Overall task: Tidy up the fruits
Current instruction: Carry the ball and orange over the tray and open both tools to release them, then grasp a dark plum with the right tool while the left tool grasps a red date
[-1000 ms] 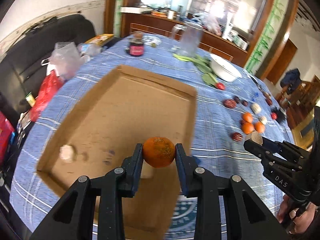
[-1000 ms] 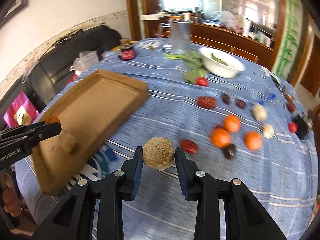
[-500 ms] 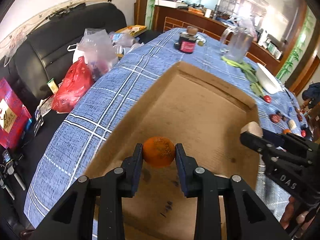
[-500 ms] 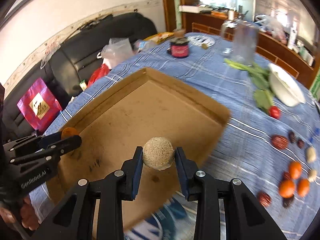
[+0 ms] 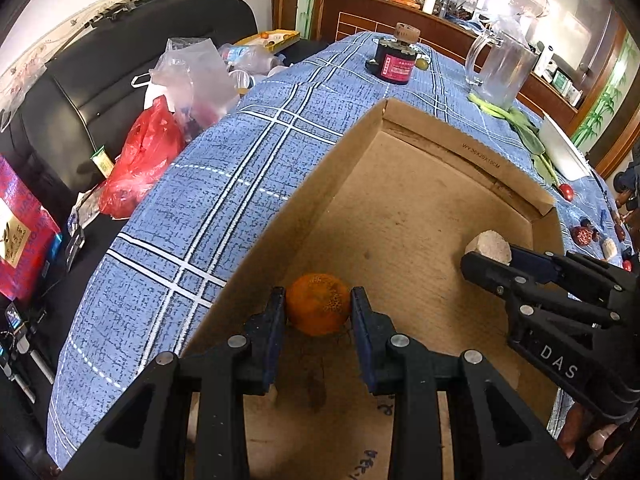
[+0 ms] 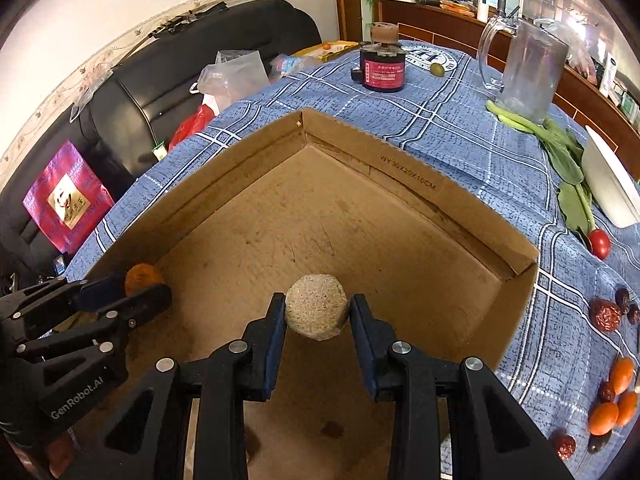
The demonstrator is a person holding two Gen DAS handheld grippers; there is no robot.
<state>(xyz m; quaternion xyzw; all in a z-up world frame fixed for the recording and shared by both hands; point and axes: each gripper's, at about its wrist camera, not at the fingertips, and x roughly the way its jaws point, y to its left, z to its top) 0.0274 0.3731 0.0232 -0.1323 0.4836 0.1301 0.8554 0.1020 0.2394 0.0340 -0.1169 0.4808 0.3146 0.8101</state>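
My left gripper (image 5: 319,310) is shut on an orange mandarin (image 5: 318,304), low inside the shallow cardboard box (image 5: 460,148) near its left wall. My right gripper (image 6: 317,314) is shut on a beige, rough round fruit (image 6: 316,306), held over the box floor (image 6: 320,220). Each gripper shows in the other's view: the right gripper (image 5: 486,262) at the right with the beige fruit (image 5: 488,245), the left gripper (image 6: 138,292) at the left with the mandarin (image 6: 142,274). Several oranges (image 6: 612,396), red dates (image 6: 606,314) and a red tomato (image 6: 599,243) lie on the blue checked cloth right of the box.
Behind the box stand a dark jar with a red label (image 6: 382,68), a glass pitcher (image 6: 524,70), green leaves (image 6: 560,152) and a white bowl (image 6: 610,188). Left of the table is a black sofa (image 5: 100,92) with plastic bags (image 5: 140,164).
Both grippers have swung left from over the cloth to above the box and sunk toward its floor, each still holding its fruit. The loose fruits now lie far right.
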